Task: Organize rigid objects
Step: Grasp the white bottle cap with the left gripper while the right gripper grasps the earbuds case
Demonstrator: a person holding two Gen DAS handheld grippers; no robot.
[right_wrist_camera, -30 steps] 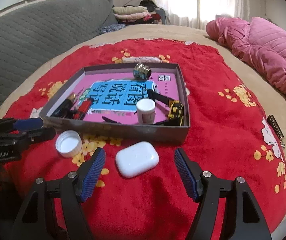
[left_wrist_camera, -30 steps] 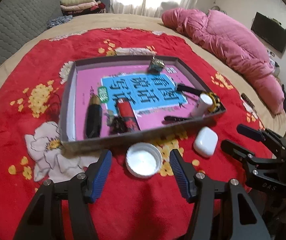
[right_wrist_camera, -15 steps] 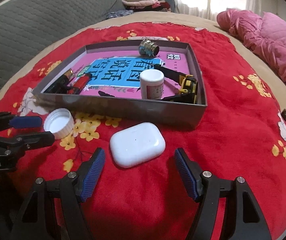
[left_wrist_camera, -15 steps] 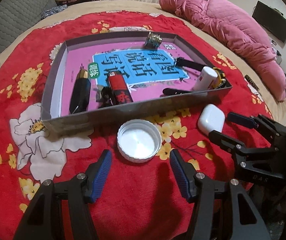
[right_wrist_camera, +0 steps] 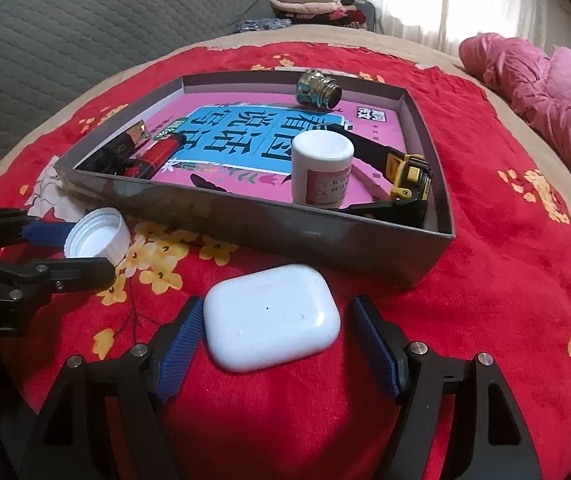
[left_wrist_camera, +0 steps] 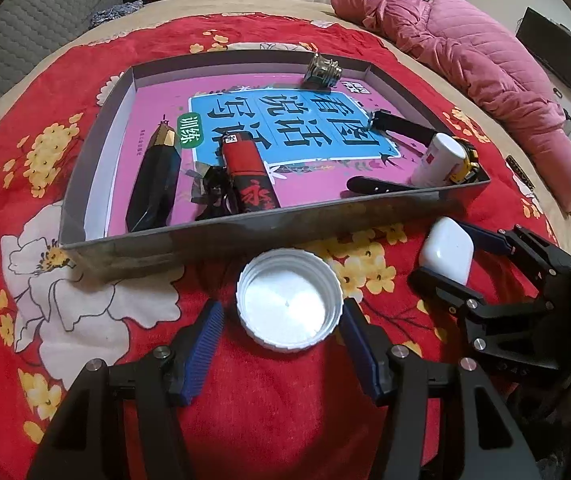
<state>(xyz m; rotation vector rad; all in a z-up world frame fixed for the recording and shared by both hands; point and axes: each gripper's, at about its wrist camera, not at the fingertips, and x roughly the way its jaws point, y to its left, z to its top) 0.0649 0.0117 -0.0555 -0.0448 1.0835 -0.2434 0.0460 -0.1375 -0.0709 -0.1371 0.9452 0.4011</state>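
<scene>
Setting: a bed with a red flowered blanket [left_wrist_camera: 293,420]; pink quilt and folded laundry behind.
Landmark: a shallow grey box [right_wrist_camera: 325,240] lying on the blanket, already holding a lighter, a small white bottle, a toy truck and other small items.
Bottle cap [left_wrist_camera: 289,298]: white, open side up, just in front of the box's near wall, towards its left end.
Earbud case [right_wrist_camera: 271,322]: white, lying flat just in front of the box's near wall, towards its right end.
Left gripper [left_wrist_camera: 281,328]: fingers spread wide, one either side of the cap; the pads do not appear to press on it.
Right gripper [right_wrist_camera: 273,332]: fingers spread either side of the case, left pad very close, right pad clear.
Cap handling, judged: light, stiff, thin-walled; the ribbed rim gives purchase. Grip across the rim.
Case handling, judged: rigid, glossy, rounded, likely slippery. Grip square across the long flat sides at mid-body.
Risk, judged: either item may slide on the soft blanket as the fingers close.
</scene>
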